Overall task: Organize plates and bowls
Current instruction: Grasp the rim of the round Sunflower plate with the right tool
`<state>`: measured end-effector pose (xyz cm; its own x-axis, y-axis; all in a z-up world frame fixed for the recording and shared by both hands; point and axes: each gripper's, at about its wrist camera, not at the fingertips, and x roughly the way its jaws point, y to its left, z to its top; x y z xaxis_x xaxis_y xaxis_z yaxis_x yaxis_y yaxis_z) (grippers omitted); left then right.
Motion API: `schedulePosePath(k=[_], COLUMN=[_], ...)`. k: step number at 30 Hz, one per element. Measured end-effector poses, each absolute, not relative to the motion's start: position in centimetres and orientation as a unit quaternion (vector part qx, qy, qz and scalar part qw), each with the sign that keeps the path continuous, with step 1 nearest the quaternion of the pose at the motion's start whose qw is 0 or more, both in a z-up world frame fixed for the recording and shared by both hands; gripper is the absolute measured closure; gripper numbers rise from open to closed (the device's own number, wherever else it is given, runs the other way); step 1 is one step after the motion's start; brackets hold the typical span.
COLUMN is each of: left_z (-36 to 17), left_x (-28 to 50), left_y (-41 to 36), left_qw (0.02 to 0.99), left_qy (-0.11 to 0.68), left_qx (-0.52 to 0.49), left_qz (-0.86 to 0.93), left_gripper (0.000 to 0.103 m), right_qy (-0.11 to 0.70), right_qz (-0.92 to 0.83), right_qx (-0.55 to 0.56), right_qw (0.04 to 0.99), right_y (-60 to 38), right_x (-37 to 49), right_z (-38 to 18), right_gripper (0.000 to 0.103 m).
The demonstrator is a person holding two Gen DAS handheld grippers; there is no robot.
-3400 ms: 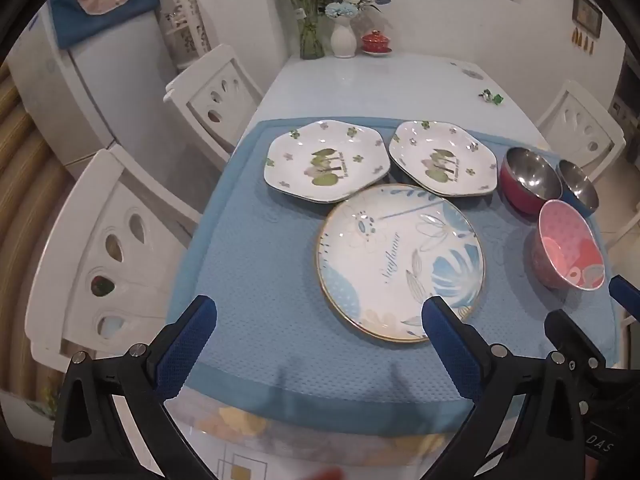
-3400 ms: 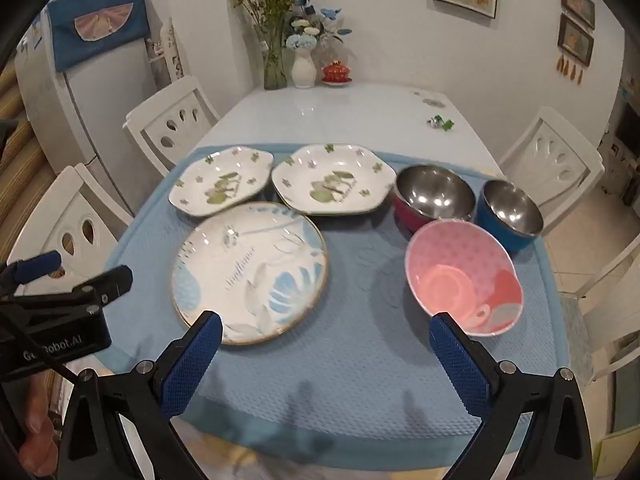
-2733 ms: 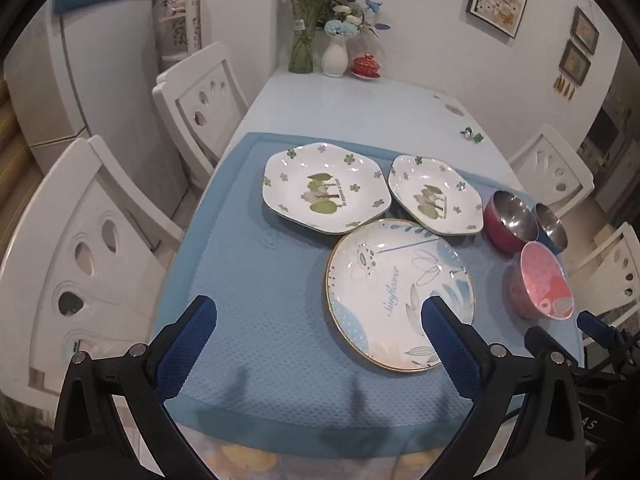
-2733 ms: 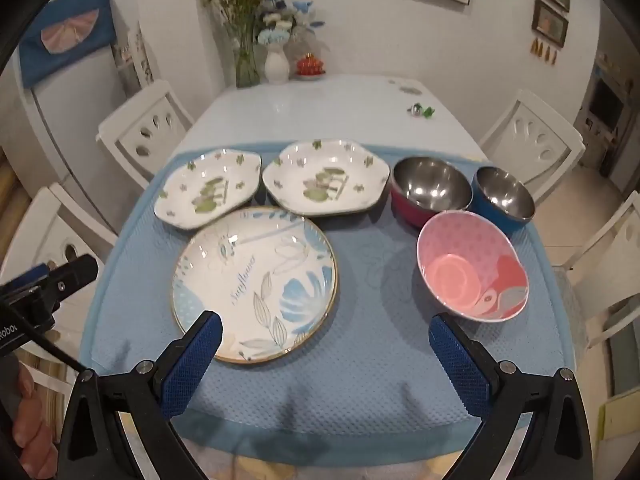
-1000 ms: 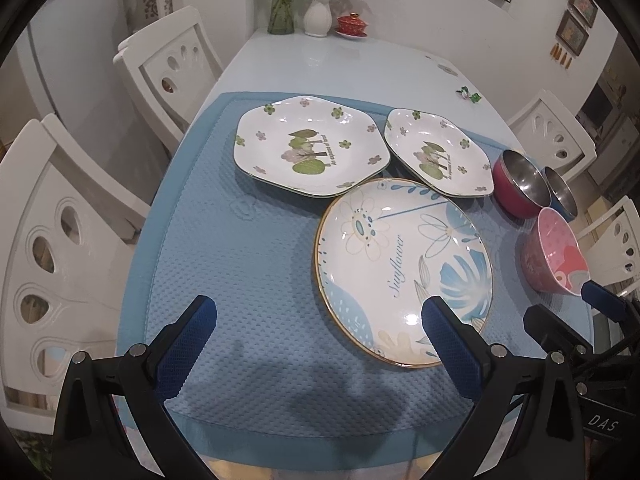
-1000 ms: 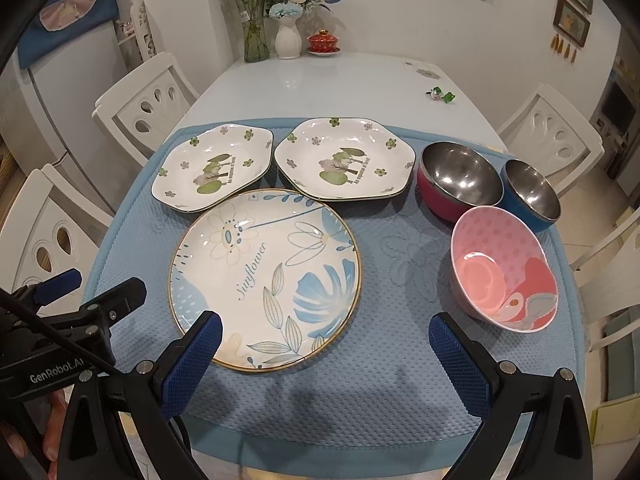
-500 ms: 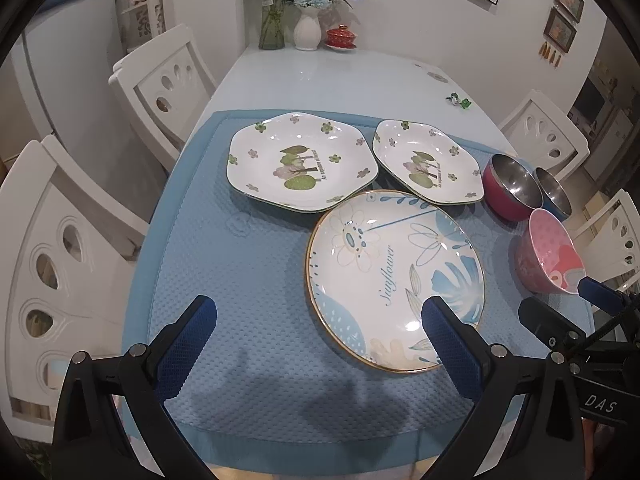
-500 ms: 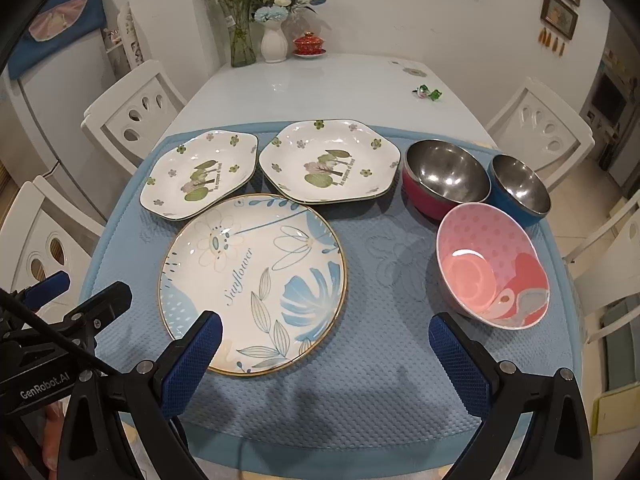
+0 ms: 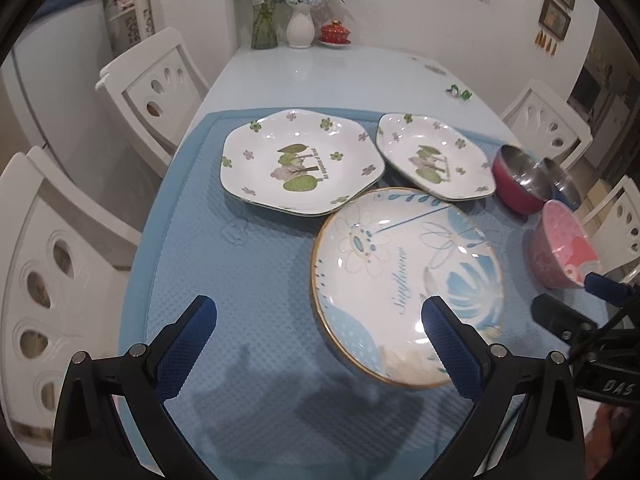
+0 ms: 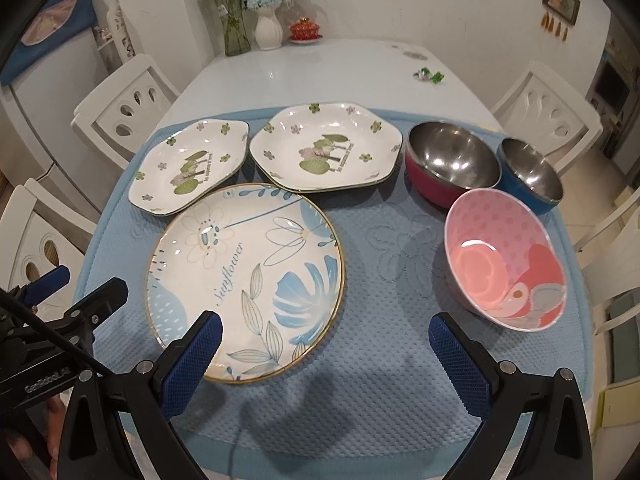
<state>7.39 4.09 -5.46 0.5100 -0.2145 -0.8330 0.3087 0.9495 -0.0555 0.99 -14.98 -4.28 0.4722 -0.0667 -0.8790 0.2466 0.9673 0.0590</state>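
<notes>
A large round blue-flower plate [image 9: 404,280] [image 10: 244,276] lies on the blue mat [image 9: 248,264] [image 10: 376,392]. Behind it lie two white hexagonal plates with green flowers [image 9: 300,168] [image 9: 434,160] [image 10: 188,168] [image 10: 326,156]. To the right stand a red steel bowl [image 10: 452,162] [image 9: 516,178], a blue steel bowl [image 10: 530,174] and a pink bowl [image 10: 506,268] [image 9: 560,248]. My left gripper [image 9: 316,322] is open and empty above the mat's near left part. My right gripper [image 10: 326,334] is open and empty above the mat's near edge.
White chairs stand at the left [image 9: 152,88] and right [image 10: 548,112] of the table. A glass vase, a white vase [image 10: 267,28] and a red lidded cup [image 10: 305,29] stand at the far end. A small green item [image 10: 430,76] lies on the bare tabletop.
Both grippers have come lower and nearer to the dishes, which show larger. The dishes have not moved. Both grippers stay open.
</notes>
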Motion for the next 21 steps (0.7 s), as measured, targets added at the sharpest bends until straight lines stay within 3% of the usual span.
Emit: schedulePosePath(k=[5, 8, 15, 20, 21], left_z=[-8.0, -9.5, -12.1, -13.5, -13.5], left_x=[9.5, 10.4, 12.1, 13.2, 13.2], left_y=[4.1, 3.9, 3.1, 3.3, 3.3], left_qw=[0.852, 0.837, 0.819, 0.805, 0.807], left_qy=[0.497, 0.519, 0.545, 0.564, 0.56], left_qx=[0.043, 0.027, 0.027, 0.012, 0.015], left_qz=[-0.16, -0.174, -0.178, -0.186, -0.186], left_gripper=[0.001, 0.003, 0.012, 0.026, 0.027], right_qy=[0.533, 0.555, 0.569, 0.579, 0.578], right_qz=[-0.089, -0.091, -0.097, -0.077, -0.073], right_qx=[0.103, 0.107, 0.123, 0.148, 0.151], right_qw=[0.835, 0.82, 0.807, 0.799, 0.798], right_y=[-15.7, -16.2, -18.0, -18.7, -18.7], right_x=[2.6, 3.6, 6.1, 7.5, 7.7], right_z=[-7.0, -9.0, -11.4, -12.9, -13.2], right_gripper=[0.002, 0.011, 0.014, 0.03, 0.042])
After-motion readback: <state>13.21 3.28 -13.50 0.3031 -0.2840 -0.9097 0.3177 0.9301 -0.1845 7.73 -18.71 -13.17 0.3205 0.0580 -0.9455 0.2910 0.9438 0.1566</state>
